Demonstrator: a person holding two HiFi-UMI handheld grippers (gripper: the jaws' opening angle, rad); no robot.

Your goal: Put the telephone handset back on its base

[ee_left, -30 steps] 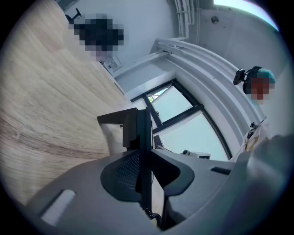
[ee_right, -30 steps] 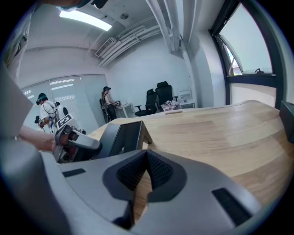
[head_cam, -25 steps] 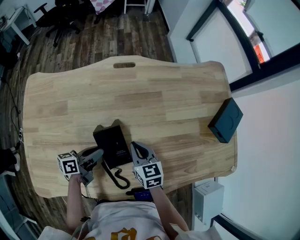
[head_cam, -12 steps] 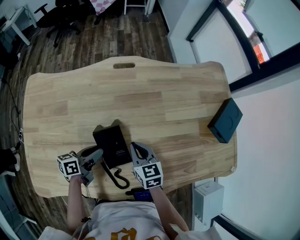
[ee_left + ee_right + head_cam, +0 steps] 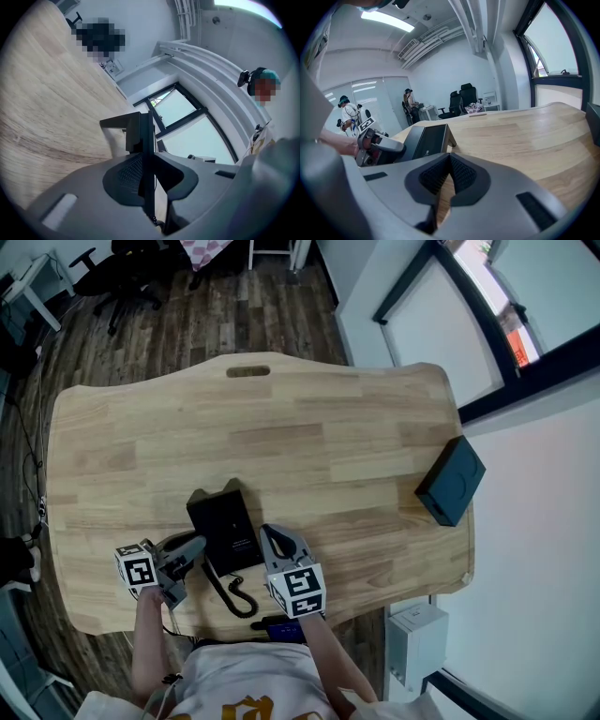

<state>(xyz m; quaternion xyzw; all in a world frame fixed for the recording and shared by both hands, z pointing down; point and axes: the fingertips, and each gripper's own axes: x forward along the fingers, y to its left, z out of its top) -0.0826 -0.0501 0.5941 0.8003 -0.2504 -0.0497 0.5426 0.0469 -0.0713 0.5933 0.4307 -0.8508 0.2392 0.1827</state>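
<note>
Black telephone, one, on one wooden table. Left gripper just closed, clamping handset; right gripper closed, empty.

Telephone base near table's front edge, box far right.

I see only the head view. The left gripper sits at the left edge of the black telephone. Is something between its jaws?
Observer: Yes. The left gripper has just been closing its jaws, and a thin black edge of the telephone stands between them, pads against it. Handset or base, I cannot tell.
Operator: Is the right gripper holding anything?
Observer: No. The right gripper is shut and empty; only the table shows past its jaws.
</note>
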